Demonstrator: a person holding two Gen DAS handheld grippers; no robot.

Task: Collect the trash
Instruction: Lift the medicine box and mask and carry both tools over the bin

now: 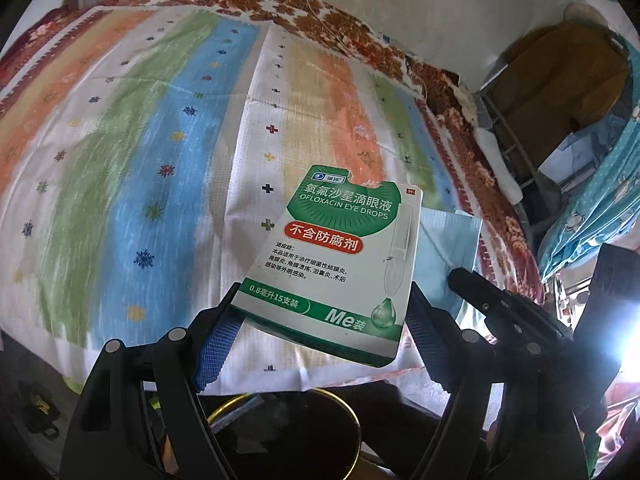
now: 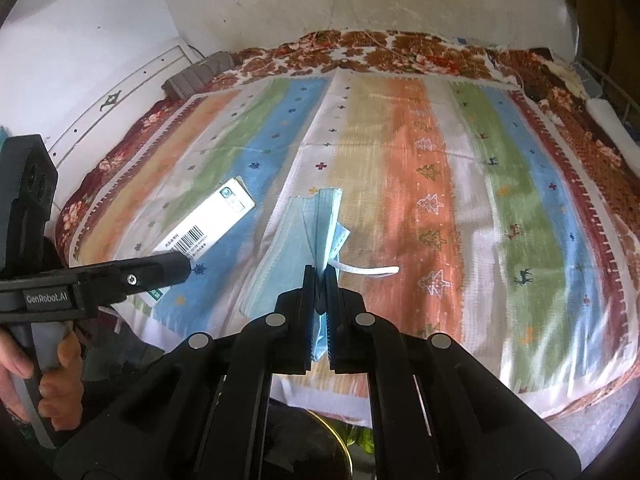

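Nearest you, below both hand-held grippers, a dark round bin (image 1: pixel 280 432) with a yellow rim sits right under the bed's front edge; the right wrist view catches only a sliver of that rim.

Your left hand-held gripper (image 1: pixel 320 328) has its jaws spread wide, and the eye drops box (image 1: pixel 332 264) sits between them. Its lower edge lies between the blue pads (image 1: pixel 216 348), but you can't tell if either pad actually grips it. The box is tilted, printed face toward the camera, raised over the bed's near edge. From the right wrist view the same box (image 2: pixel 208 232) shows its barcode side, left of the mask, with the left tool's black finger across its lower end.

Your right hand-held gripper (image 2: pixel 319 312) is clenched on the blue face mask (image 2: pixel 296 240), jaws pressed together with the mask's folded edge pinched between them. The mask stands up from the pinch, its white ear loop (image 2: pixel 368 271) sticking out to the right. In the left wrist view the mask (image 1: pixel 448 240) shows just behind the box, right side.

Beyond that, the striped bedspread (image 2: pixel 460 184) runs wide and flat, lots of open room to the right and far side. Its border is a red-brown floral blanket (image 2: pixel 400 52). A folded grey cloth (image 2: pixel 200 76) lies at the far-left corner by the wall (image 2: pixel 260 4). Off the bed's right edge, a metal rack (image 1: pixel 516 148) stands close.
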